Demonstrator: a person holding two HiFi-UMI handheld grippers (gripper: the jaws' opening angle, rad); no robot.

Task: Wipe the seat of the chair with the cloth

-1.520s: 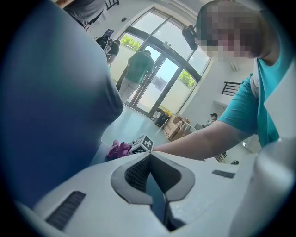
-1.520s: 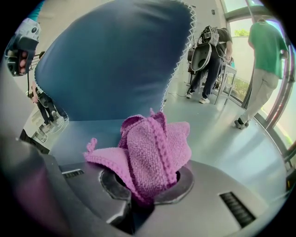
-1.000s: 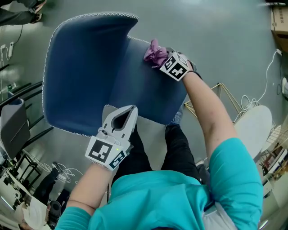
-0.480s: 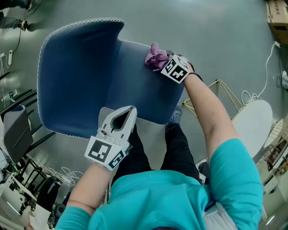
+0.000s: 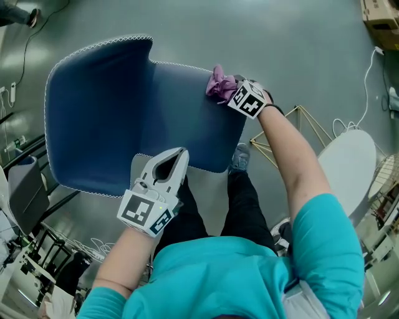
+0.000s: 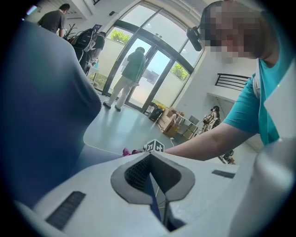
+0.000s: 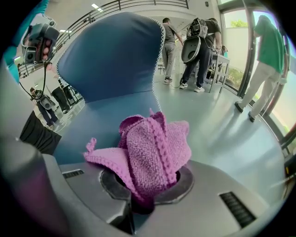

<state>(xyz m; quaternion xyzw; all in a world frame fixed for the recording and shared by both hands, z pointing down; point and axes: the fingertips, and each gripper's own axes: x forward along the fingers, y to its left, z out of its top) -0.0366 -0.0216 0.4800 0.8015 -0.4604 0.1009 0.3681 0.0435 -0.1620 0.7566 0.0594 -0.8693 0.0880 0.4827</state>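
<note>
The blue chair lies below me in the head view, its seat in the middle and its backrest to the left. A purple knitted cloth rests on the seat's far right edge. My right gripper is shut on it, and the bunched cloth bulges out of the jaws in the right gripper view. At the near edge of the seat, my left gripper is shut, with a thin blue strip of the seat edge pinched between its jaws.
A gold wire frame and a white round piece of furniture stand on the grey floor to the right. Black stands and cables crowd the left. A cardboard box sits at top right. People stand beyond the chair.
The right gripper with the cloth has slid a little toward the seat's far right edge. The chair sits further left in view. The left gripper kept its hold.
</note>
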